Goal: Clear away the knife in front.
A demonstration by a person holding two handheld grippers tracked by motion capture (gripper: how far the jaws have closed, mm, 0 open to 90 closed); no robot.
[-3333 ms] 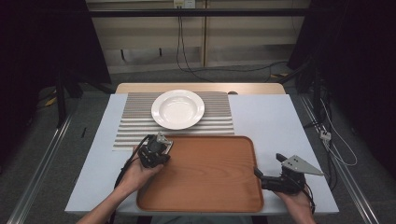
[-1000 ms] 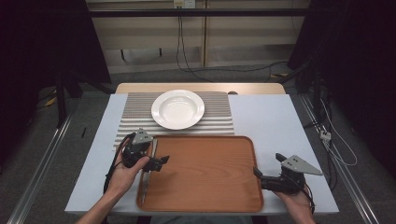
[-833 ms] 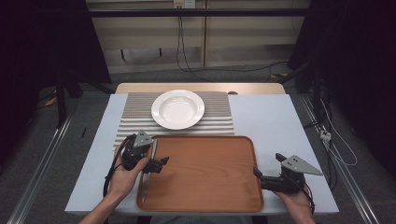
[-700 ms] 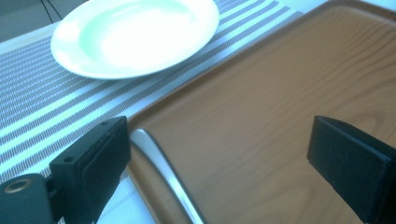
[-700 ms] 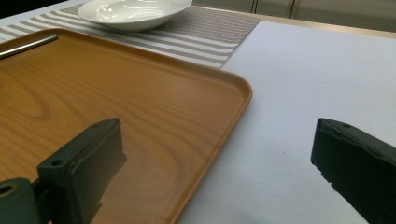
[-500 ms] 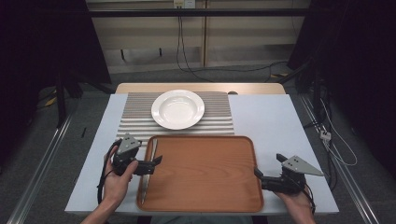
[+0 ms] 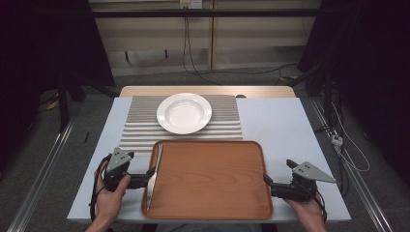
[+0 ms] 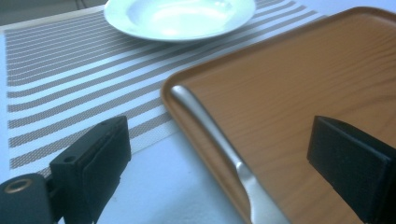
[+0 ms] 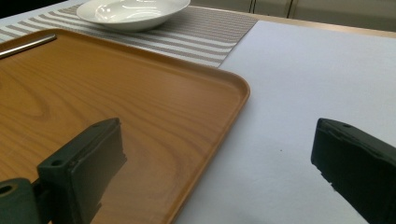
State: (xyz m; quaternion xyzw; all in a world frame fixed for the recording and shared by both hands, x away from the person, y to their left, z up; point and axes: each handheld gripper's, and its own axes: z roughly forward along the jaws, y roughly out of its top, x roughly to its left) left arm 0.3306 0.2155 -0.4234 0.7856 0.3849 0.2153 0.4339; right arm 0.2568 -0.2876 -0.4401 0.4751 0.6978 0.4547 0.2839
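High view: left tool (image 7: 151,173), jaws apart, straddles the tray (image 7: 212,212) rim beside the knife (image 7: 153,175). Right tool (image 7: 267,181) gapes at the opposite rim.

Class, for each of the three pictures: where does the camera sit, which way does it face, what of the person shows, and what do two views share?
High view: above the near edge, facing forward and down; both hands show.
Left gripper view: on the left hand-held gripper, open astride the tray rim, by the knife.
Right gripper view: on the right hand-held gripper, open.
Shared: white plate.
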